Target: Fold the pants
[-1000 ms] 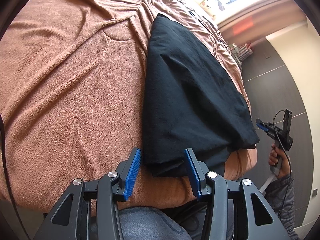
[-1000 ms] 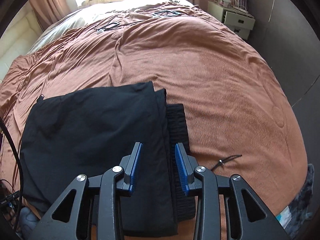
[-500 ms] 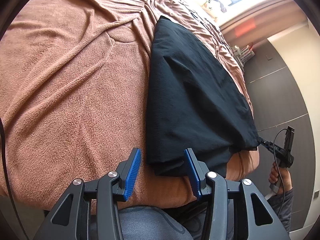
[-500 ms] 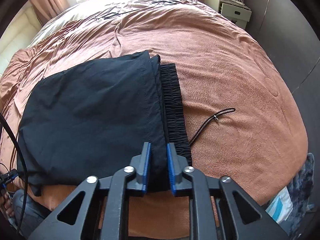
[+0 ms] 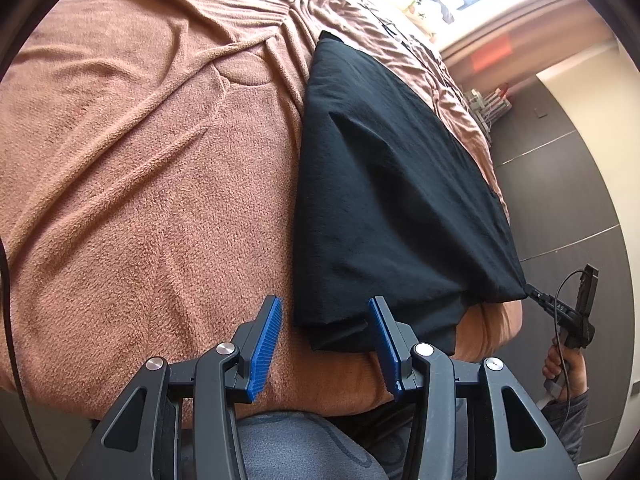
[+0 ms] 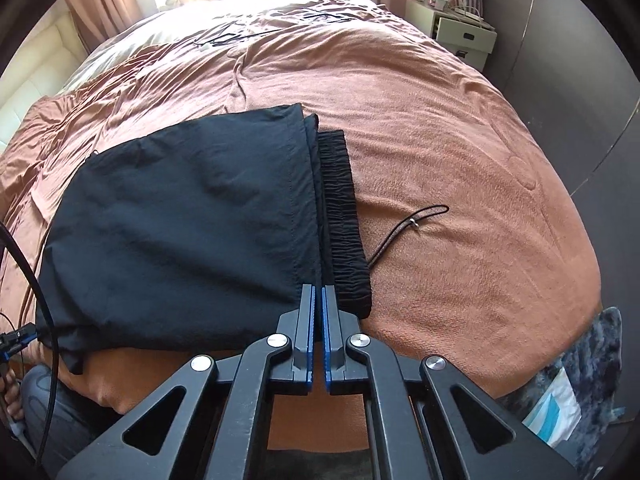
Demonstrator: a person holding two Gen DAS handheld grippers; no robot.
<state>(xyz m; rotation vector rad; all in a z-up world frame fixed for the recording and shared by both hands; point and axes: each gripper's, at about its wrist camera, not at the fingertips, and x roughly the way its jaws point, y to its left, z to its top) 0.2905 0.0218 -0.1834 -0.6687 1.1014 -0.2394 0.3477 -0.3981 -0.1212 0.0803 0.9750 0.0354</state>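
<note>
Your right hand-held gripper [image 6: 318, 296] is pressed together at the near edge of the folded black pants [image 6: 192, 216]. In the right wrist view its 2 blue pads [image 6: 309, 332] stand almost closed over the hem layers beside the elastic waistband [image 6: 344, 220]. In the left wrist view the same gripper [image 5: 530, 290] pinches the pants' near right corner, and the cloth is drawn into a taut point toward it. Your hand [image 5: 560, 368] holds that tool's grip beyond the bed's edge.

Your left hand-held gripper [image 5: 326, 320] is spread. The near left corner of the pants lies between its 2 pads, and neither pad presses on the cloth. Your knee in grey fabric [image 5: 296, 444] shows directly below it.

The pants lie folded in layers at the near edge of the bed, on a brown fleece blanket [image 6: 460, 128] that covers most of the mattress. A black drawstring [image 6: 404, 230] runs out from the waistband across the blanket to the right.

Farther off, the blanket is creased toward the head of the bed. A white bedside cabinet [image 6: 460, 34] stands at the far right, and curtains [image 6: 108, 12] hang at the far left beside a bright window.
</note>
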